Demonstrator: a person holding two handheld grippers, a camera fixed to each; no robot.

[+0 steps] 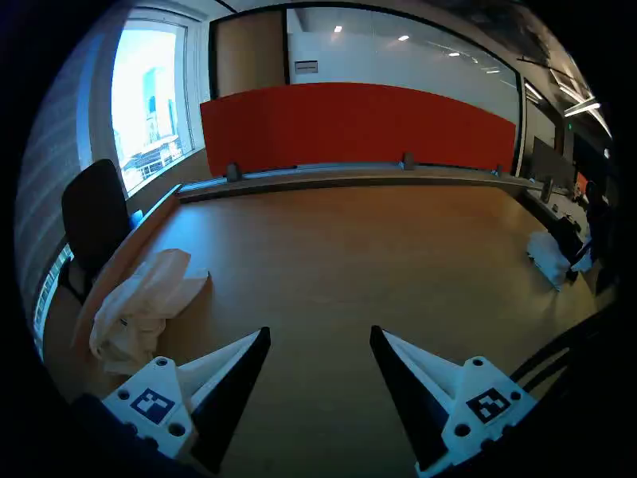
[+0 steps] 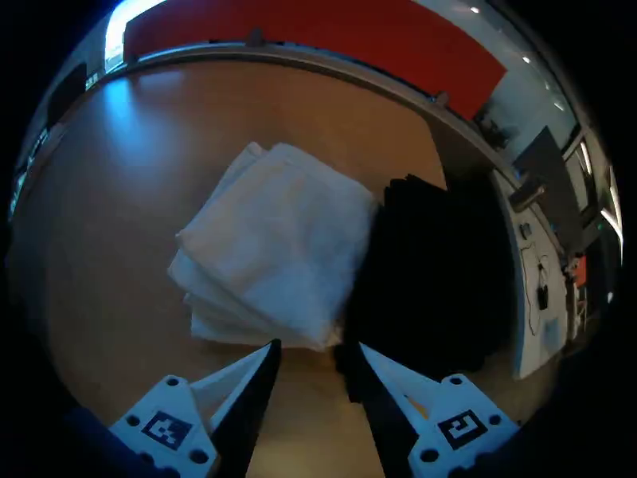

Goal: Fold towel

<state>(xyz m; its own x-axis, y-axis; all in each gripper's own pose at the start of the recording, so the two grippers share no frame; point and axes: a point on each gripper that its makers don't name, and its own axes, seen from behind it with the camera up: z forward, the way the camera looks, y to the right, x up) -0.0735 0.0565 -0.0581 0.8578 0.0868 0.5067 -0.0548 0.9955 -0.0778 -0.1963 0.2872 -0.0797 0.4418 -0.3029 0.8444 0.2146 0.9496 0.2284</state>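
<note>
Left gripper view has the left hand-held gripper (image 1: pixel 318 333) with its two fingers spread wide and nothing between them, held over a bare stretch of the wooden surface (image 1: pixel 358 255). Out to its left, near the surface's edge, lies the crumpled towel (image 1: pixel 143 307), a pale heap bunched over itself, just in front of a dark chair (image 1: pixel 95 211).

Right gripper view has the right hand-held gripper (image 2: pixel 317 346) likewise apart and empty. Its tips are at the near edge of a folded white stack (image 2: pixel 275 255), which sits close against a black stack (image 2: pixel 434 271) on its right.

The crumpled towel looks light, soft and limp. It will likely sag and drag rather than keep any shape, and a pinch through several layers would lift it as a lump. A single hem or corner is the better hold, one for each hand-held gripper, so it can be spread flat. Its corners are hard to pick out in the heap; the flap reaching toward the middle of the surface seems the likeliest free edge.
</note>
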